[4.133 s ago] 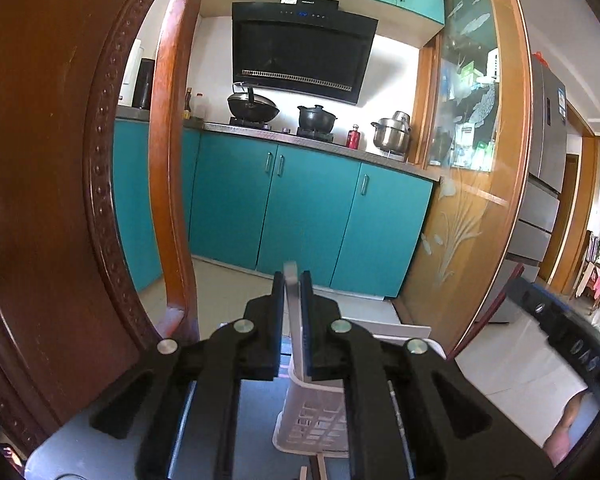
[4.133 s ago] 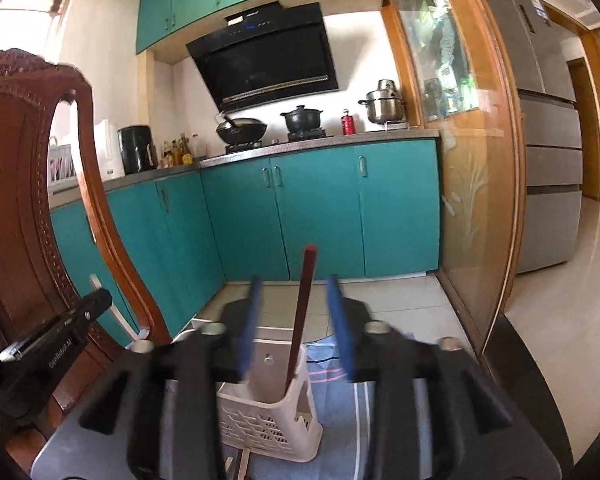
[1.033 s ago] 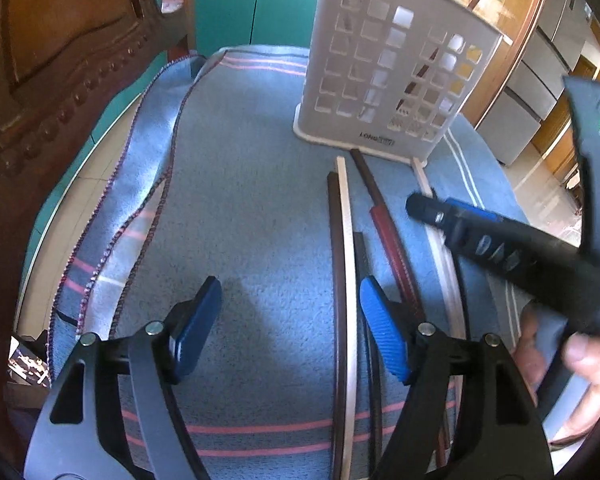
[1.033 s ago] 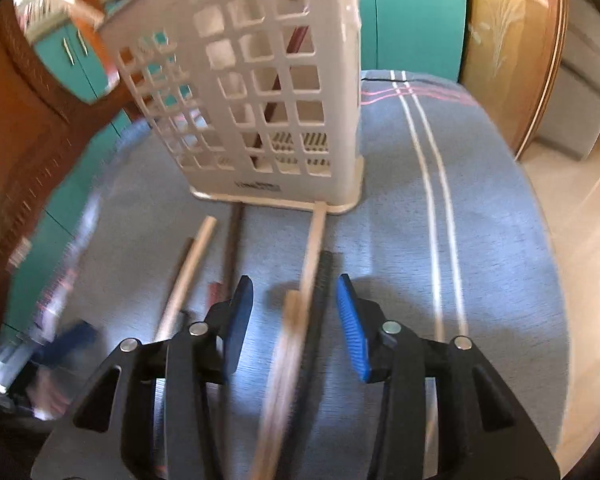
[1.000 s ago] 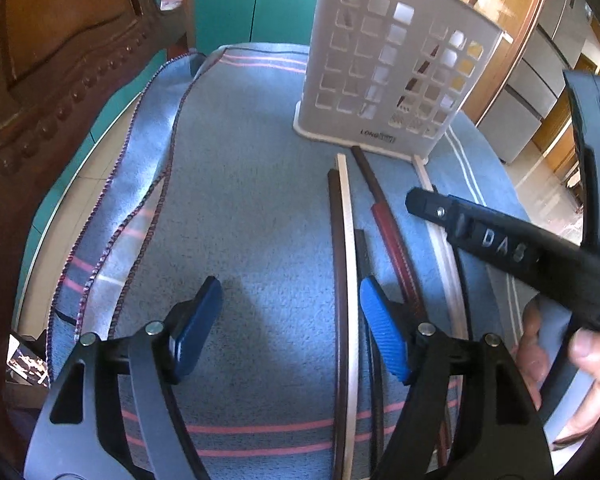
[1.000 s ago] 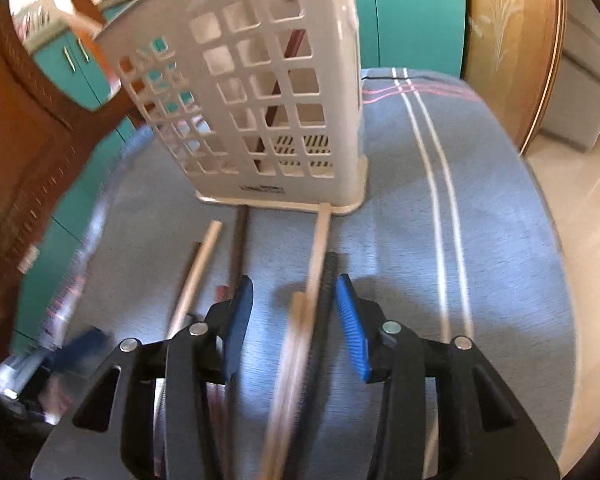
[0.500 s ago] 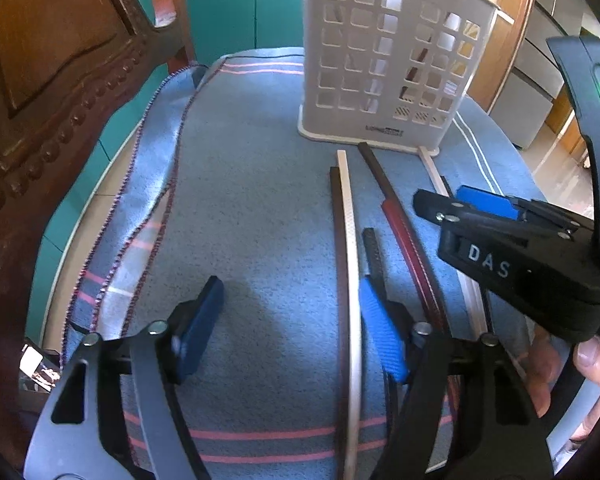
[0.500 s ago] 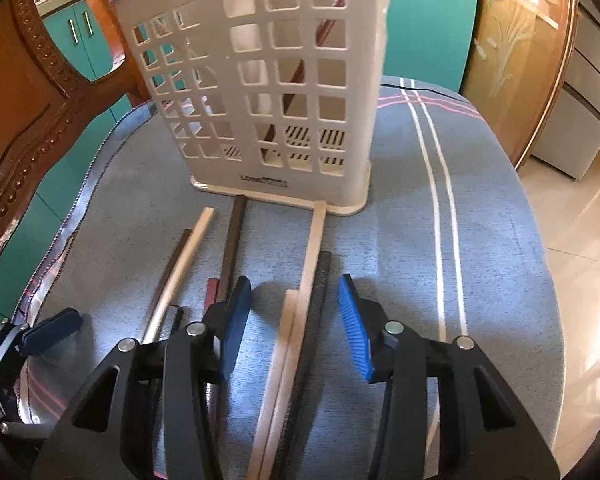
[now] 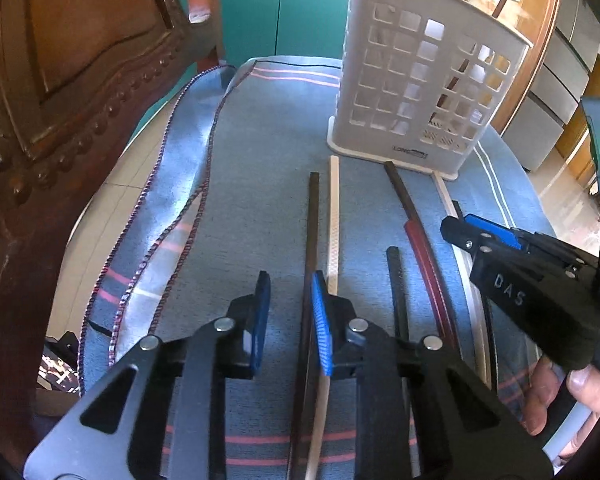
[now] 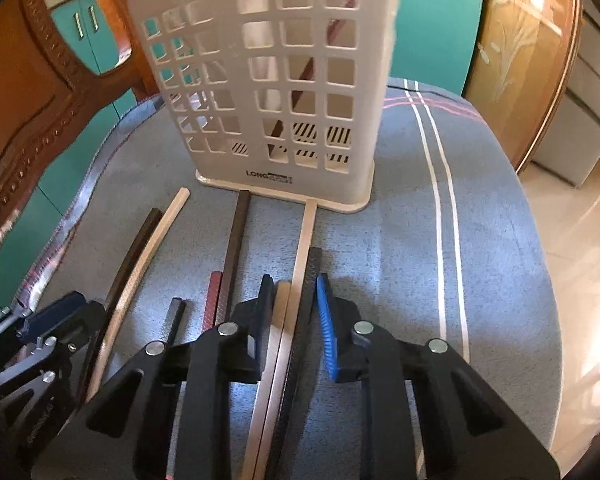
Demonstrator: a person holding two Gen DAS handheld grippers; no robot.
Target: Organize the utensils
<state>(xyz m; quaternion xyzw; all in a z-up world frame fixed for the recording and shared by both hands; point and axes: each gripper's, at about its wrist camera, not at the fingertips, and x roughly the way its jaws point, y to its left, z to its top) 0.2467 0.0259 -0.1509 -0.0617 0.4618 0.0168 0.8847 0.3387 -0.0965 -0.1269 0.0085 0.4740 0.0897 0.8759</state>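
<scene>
Compared with half a second ago, I find my left gripper [image 9: 287,312] narrowed: its blue pads, then spread wide, now stand a small gap apart, low over the blue cloth [image 9: 260,152]. The dark chopstick [image 9: 312,240] runs up through that gap, with the pale chopstick [image 9: 333,216] passing under the right pad; I cannot tell whether either pad touches a stick.

My right gripper [image 10: 294,312] has also drawn in from its earlier spread. Its pads flank a short pale stick [image 10: 281,320], a longer pale stick [image 10: 303,248] and a black stick [image 10: 312,280] lying side by side; the pads are not pressed together.

The white basket [image 10: 220,92] stands upright at the far end of the cloth, one reddish stick [image 10: 300,80] leaning inside. The remaining sticks lie loose in front of it, unmoved.
</scene>
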